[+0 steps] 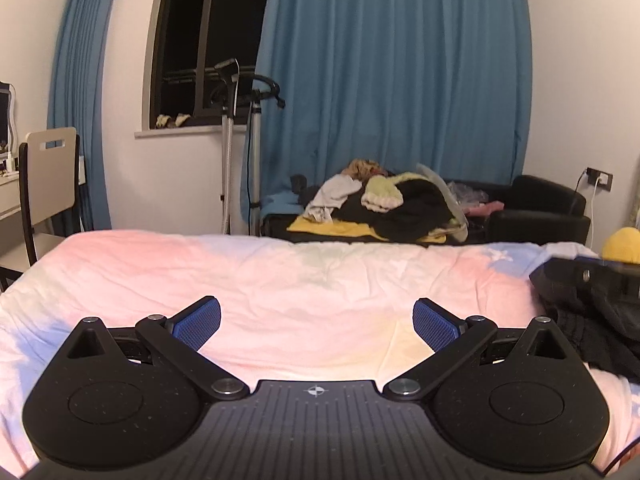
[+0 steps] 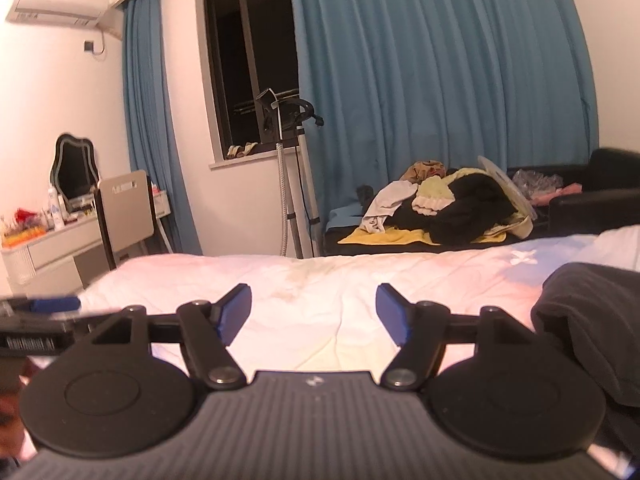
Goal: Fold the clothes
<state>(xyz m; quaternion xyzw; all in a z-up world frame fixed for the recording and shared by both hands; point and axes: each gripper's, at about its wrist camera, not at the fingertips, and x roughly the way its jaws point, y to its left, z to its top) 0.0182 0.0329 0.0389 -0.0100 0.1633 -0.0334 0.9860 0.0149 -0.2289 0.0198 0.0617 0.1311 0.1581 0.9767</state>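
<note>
My left gripper (image 1: 316, 324) is open and empty, held low over the pink and white bedsheet (image 1: 280, 280). A black garment (image 1: 592, 320) lies on the bed to its right, and the right gripper's body shows just above it. My right gripper (image 2: 314, 312) is open and empty over the same sheet (image 2: 320, 280). A dark garment (image 2: 592, 328) lies bunched on the bed to its right. The left gripper (image 2: 40, 312) shows blurred at the left edge of the right wrist view.
Beyond the bed a black sofa (image 1: 540, 208) holds a heap of mixed clothes (image 1: 384, 204). A garment steamer stand (image 1: 244, 120) is by the window and blue curtains. A chair (image 2: 124, 208) and dressing table (image 2: 48, 244) stand at the left. A yellow plush (image 1: 622, 244) sits at the right.
</note>
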